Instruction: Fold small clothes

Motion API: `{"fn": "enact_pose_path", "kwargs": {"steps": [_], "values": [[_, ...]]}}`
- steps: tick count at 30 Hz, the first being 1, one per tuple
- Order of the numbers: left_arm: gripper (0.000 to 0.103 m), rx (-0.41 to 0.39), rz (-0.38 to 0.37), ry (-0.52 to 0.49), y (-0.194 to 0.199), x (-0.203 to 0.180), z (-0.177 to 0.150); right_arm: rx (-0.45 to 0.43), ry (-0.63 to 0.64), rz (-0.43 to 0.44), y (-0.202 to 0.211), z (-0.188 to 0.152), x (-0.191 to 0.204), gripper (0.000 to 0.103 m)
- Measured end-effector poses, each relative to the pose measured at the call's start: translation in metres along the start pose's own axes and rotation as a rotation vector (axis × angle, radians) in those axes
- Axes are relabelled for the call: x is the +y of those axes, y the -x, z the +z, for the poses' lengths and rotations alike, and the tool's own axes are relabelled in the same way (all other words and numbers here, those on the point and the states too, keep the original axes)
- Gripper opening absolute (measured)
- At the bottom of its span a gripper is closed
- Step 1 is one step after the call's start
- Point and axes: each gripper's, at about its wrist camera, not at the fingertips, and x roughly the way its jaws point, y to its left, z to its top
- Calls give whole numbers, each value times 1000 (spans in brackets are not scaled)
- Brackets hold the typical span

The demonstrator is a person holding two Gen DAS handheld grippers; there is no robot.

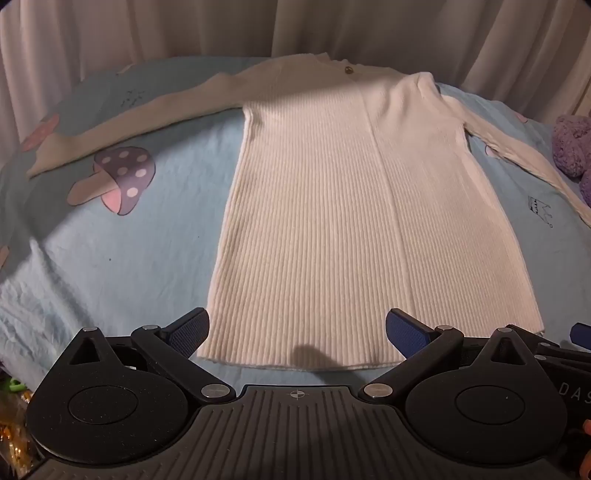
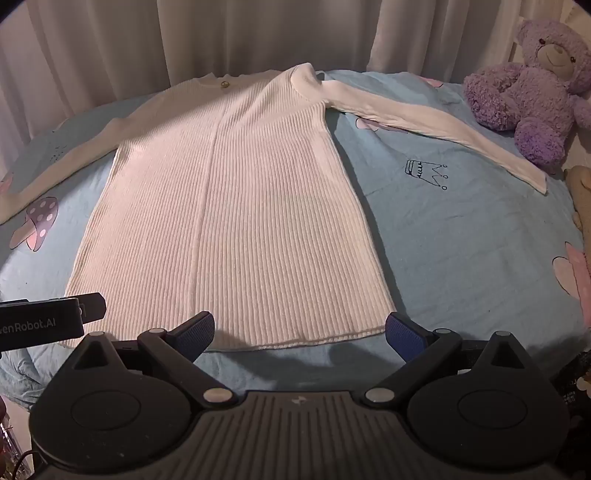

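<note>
Left wrist view: nearest the lens, the left gripper (image 1: pixel 297 334) has its blue-padded fingers spread wide with nothing between the pads, hanging just short of the hem of the white ribbed sweater (image 1: pixel 332 206). The sweater lies flat, face up, on a light blue bedsheet (image 1: pixel 129 258), hem toward the cameras and collar away. A mushroom print (image 1: pixel 118 179) sits on the sheet to the sweater's left, under its outstretched left sleeve. In the right wrist view, the right gripper (image 2: pixel 299 336) is likewise spread and empty, poised over the sweater's hem near its right corner; the left gripper's tip shows just beside the hem's left corner. A crown drawing (image 2: pixel 426 171) marks the sheet right of the sweater, below its right sleeve. Beyond that sleeve's cuff sits a purple teddy bear (image 2: pixel 532 88). A small button (image 2: pixel 224 85) lies at the sweater's collar, and pale curtains (image 2: pixel 221 33) hang behind the sweater.
</note>
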Motion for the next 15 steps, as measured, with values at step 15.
{"fn": "enact_pose_path", "kwargs": {"steps": [15], "values": [[103,8,3,-4,-2,0,-4,6,0,-2,-1,-1,-2,99]]}}
